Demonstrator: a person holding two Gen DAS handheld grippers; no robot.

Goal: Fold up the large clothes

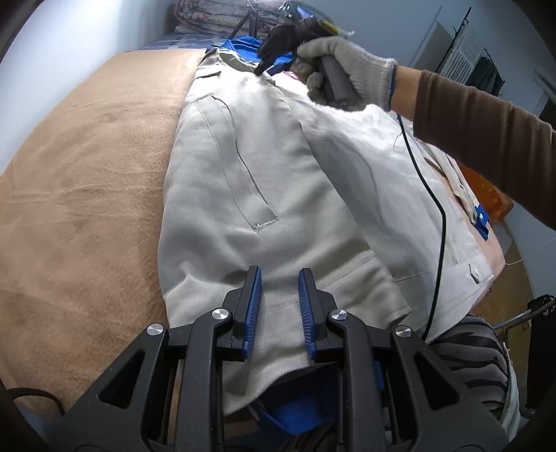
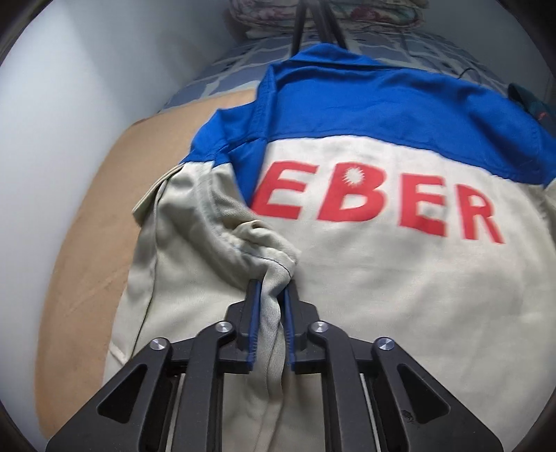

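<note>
Jacket (image 2: 382,278) lettering blurred, 1st letter hidden by blue fold; left tool (image 1: 279,288) grip unclear.

Bedroom at home.
I see a bed under a tan blanket (image 1: 87,194), a patterned sheet (image 2: 222,80) past it, folded quilts (image 1: 208,17) stacked by the wall, and a clothes rack (image 1: 469,48) behind.
</note>
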